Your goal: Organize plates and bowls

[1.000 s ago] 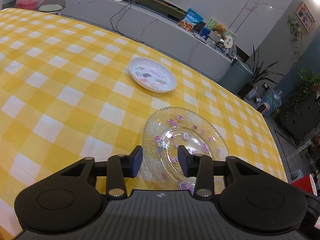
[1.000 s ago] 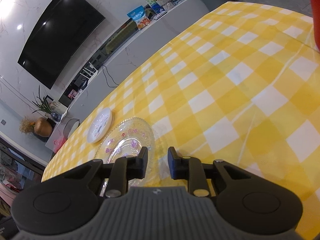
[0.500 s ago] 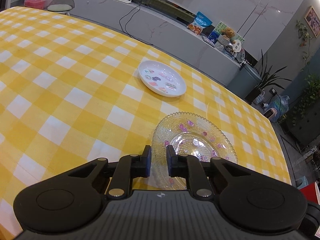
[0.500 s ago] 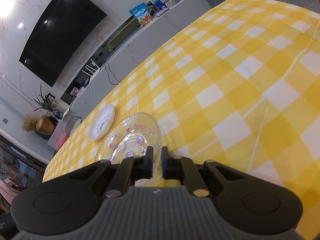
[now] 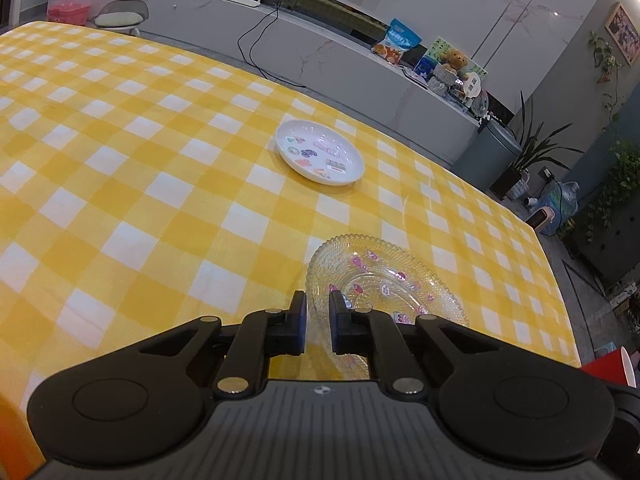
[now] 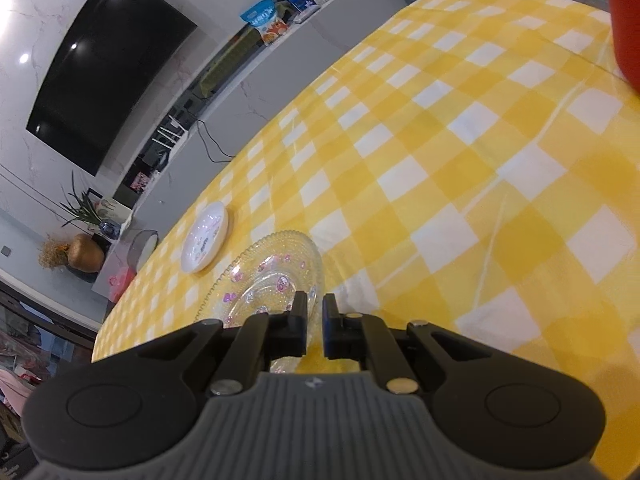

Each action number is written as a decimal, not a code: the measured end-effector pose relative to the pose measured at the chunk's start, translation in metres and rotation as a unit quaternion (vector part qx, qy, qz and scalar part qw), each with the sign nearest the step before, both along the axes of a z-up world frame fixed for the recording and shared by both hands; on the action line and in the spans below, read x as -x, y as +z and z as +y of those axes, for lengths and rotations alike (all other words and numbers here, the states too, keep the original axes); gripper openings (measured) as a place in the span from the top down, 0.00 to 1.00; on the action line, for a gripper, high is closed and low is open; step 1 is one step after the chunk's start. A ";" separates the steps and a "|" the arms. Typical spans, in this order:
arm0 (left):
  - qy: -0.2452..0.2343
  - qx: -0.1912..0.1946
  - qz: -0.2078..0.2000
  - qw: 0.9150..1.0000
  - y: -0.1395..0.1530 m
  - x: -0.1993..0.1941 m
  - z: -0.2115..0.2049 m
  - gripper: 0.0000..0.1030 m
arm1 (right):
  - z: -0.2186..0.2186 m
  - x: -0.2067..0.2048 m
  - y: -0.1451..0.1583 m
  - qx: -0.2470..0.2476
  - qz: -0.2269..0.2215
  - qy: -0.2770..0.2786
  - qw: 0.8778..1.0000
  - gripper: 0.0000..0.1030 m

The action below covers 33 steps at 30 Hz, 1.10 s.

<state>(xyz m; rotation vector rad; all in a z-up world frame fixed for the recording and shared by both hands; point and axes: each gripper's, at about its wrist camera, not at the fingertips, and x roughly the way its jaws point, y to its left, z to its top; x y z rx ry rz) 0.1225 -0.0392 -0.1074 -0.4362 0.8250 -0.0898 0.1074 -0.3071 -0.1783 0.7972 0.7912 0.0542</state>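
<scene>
The left gripper has just been closing and clamps the near-left rim of the glass plate. The right gripper clamps its near-right rim. Farther off, the white plate rests on the checked tablecloth.

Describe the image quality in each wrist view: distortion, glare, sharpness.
Left wrist view: strong fisheye curving the checked tablecloth, dim warm light, the white plate sharp, the glass plate sparkling. Right wrist view: tilted and equally bent, ceiling lights glaring off the television, a red object blurred at the edge.
</scene>
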 end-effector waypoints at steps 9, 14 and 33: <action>-0.017 -0.003 0.008 1.000 -0.003 0.011 -0.003 0.89 | -0.006 0.016 -0.003 0.002 0.011 -0.003 1.000 0.95; -0.019 0.000 0.015 1.000 -0.011 0.013 -0.003 0.89 | -0.005 0.019 -0.007 0.009 0.005 0.000 1.000 0.96; -0.020 -0.010 -0.041 0.999 -0.020 0.003 -0.010 0.79 | -0.006 0.013 -0.017 0.016 -0.063 -0.008 0.998 0.93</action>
